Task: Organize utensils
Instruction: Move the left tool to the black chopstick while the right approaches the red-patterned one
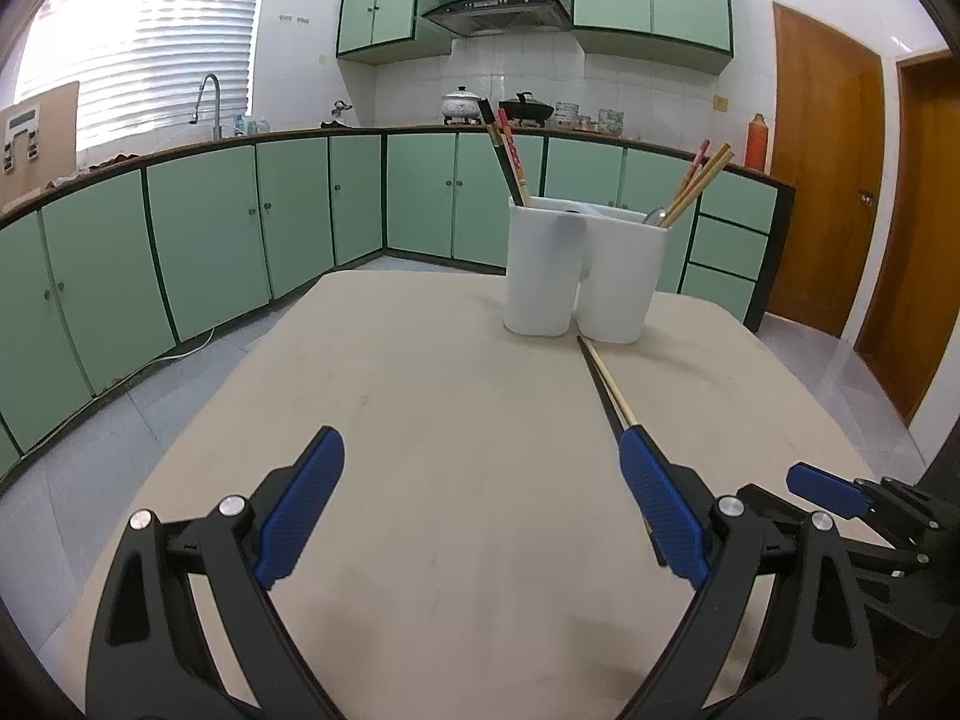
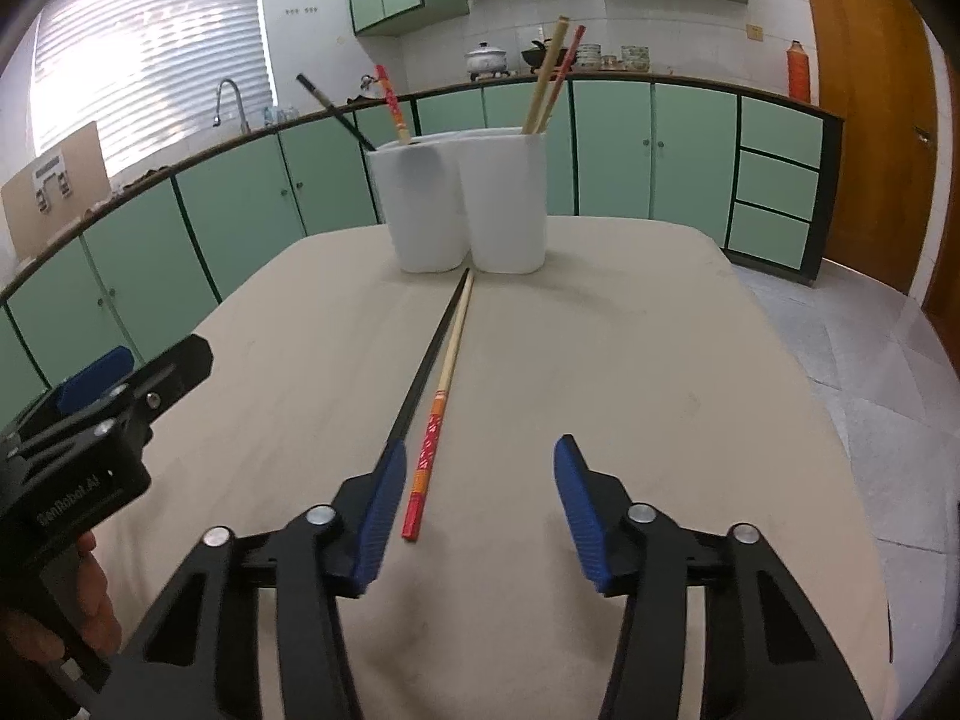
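Left gripper [image 1: 480,504]: jaws wide, holding nothing
Right gripper [image 2: 480,504]: spread wide above the beige table [image 2: 660,360]
Black chopstick [image 2: 429,360] and red-ended bamboo chopstick [image 2: 441,402]: lying together, tips near the white twin-cup plastic holder [image 2: 462,204]

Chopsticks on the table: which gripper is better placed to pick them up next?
Right. The right gripper is open with the red-ended chopstick lying between its fingers and the black chopstick beside its left finger. The left gripper, also open, sits off to their side.
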`<state>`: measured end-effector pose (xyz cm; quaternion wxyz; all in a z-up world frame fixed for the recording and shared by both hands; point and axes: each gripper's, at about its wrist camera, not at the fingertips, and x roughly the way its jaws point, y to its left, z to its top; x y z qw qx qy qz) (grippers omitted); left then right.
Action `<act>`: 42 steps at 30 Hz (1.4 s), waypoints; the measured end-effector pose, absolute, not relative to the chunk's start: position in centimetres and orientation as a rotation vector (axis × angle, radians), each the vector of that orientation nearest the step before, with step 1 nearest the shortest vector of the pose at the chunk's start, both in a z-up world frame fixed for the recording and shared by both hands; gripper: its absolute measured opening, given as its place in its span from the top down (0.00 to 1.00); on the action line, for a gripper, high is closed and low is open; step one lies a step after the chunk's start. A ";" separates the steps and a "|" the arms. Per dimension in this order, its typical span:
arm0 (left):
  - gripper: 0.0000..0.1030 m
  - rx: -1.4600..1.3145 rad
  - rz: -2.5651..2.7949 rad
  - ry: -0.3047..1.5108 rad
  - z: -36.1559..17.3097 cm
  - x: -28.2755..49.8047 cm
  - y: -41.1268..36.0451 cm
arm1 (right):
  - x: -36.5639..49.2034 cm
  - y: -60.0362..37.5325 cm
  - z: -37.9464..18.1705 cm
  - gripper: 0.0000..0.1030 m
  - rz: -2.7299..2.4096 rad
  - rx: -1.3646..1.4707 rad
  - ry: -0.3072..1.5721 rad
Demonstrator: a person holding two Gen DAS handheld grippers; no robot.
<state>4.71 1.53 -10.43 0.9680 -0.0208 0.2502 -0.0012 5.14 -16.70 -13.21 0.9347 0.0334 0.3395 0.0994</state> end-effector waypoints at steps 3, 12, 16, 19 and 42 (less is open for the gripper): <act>0.12 -0.034 -0.001 0.507 -10.4 4.4 1.5 | 5.1 -16.3 -13.6 0.61 0.216 0.067 0.712; 0.12 -0.054 0.008 0.549 -11.0 4.6 2.4 | 5.6 -15.2 -15.2 0.70 0.243 0.061 0.802; 0.12 -0.043 0.008 0.554 -11.0 4.5 2.4 | 6.0 -15.0 -15.4 0.73 0.243 0.055 0.824; 0.12 -0.039 0.008 0.559 -11.0 4.5 2.3 | 6.0 -14.7 -15.5 0.74 0.239 0.044 0.832; 0.12 -0.030 -0.001 0.605 -11.4 5.5 1.2 | 6.1 -14.8 -15.6 0.94 0.218 0.043 0.842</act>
